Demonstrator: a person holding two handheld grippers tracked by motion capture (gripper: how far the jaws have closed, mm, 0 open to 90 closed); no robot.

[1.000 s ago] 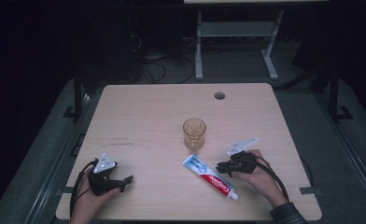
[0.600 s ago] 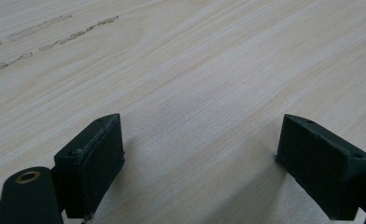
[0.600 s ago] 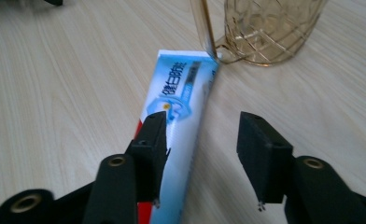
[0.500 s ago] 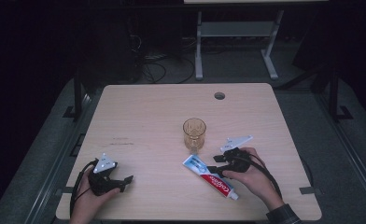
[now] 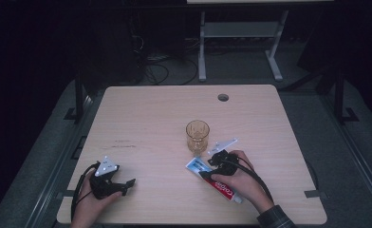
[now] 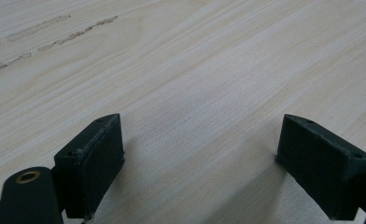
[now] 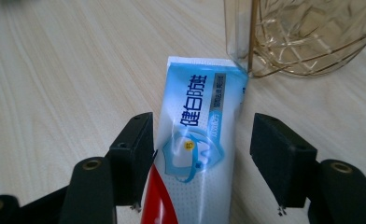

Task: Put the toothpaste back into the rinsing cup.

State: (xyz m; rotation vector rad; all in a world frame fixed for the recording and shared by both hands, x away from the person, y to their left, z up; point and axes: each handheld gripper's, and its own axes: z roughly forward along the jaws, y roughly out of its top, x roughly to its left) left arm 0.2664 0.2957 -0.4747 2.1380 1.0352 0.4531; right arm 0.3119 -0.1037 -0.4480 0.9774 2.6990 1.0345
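One toothpaste tube [image 5: 216,180] is straddled by the right gripper [image 5: 211,164], jaws parted, a small gap visible at one side; its crimped end lies at the base of one amber glass [image 5: 197,135] at 11 o'clock. Chinese lettering is printed on it. The left gripper [image 5: 127,184] is held wide open over bare table [image 5: 141,114] near the front edge
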